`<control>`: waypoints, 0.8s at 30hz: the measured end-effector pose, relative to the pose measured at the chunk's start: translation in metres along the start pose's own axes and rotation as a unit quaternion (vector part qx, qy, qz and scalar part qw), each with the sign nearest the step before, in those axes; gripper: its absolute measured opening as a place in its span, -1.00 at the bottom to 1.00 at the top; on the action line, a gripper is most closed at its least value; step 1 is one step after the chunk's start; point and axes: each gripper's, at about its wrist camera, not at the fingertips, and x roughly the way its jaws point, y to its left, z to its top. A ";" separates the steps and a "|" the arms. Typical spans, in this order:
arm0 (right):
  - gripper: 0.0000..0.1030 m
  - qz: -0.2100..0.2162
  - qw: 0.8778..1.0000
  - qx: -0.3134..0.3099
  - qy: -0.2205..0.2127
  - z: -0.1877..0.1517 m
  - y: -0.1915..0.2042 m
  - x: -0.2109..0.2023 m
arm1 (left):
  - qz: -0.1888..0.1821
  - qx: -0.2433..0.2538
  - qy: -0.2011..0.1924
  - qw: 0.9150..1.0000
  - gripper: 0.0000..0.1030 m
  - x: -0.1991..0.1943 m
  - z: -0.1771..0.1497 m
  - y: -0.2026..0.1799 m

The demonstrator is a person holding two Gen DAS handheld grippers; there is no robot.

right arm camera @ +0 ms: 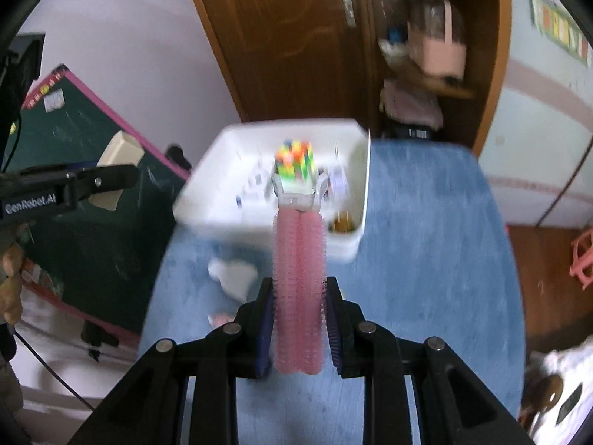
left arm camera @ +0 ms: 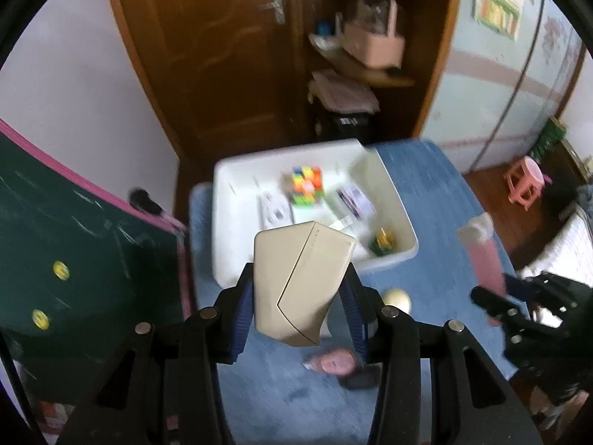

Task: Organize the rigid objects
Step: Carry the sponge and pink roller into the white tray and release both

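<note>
My left gripper point(left arm camera: 298, 289) is shut on a beige angular box point(left arm camera: 300, 278) and holds it above the blue table, just in front of the white bin point(left arm camera: 229, 222). My right gripper point(right arm camera: 298, 296) is shut on a pink hair-roller clip point(right arm camera: 298, 278) that points at the bin point(right arm camera: 207, 193). The bin holds a multicoloured cube point(left arm camera: 307, 184) point(right arm camera: 294, 165), some white cards point(left arm camera: 352, 196) and a small yellow-green object point(left arm camera: 384, 241). The right gripper with the pink clip point(left arm camera: 485, 256) shows at the right of the left wrist view. The left gripper with the beige box point(right arm camera: 118, 155) shows at the left of the right wrist view.
A round blue table point(left arm camera: 437, 193) point(right arm camera: 426, 241) carries the bin. On it lie a pale ball point(left arm camera: 398, 299), a pink soft item point(left arm camera: 333, 363) and a white object point(right arm camera: 233, 276). A green chalkboard point(left arm camera: 74, 241) leans at left. A wooden cabinet point(left arm camera: 241, 55) stands behind. A pink stool point(left arm camera: 524, 181) sits at right.
</note>
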 end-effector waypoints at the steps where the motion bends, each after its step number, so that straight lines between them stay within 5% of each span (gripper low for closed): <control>1: -0.50 0.000 1.000 -0.003 -0.009 0.011 0.002 -0.005 | 0.004 -0.002 -0.008 1.000 -0.08 -0.002 0.008 0.005; 13: -0.50 -0.007 0.997 -0.006 -0.081 0.141 0.016 -0.011 | 0.019 -0.033 -0.050 0.998 -0.08 0.024 0.092 0.043; 24: -0.50 -0.002 0.999 0.030 0.020 0.156 0.025 0.128 | 0.024 -0.040 0.037 0.998 -0.08 0.166 0.093 0.063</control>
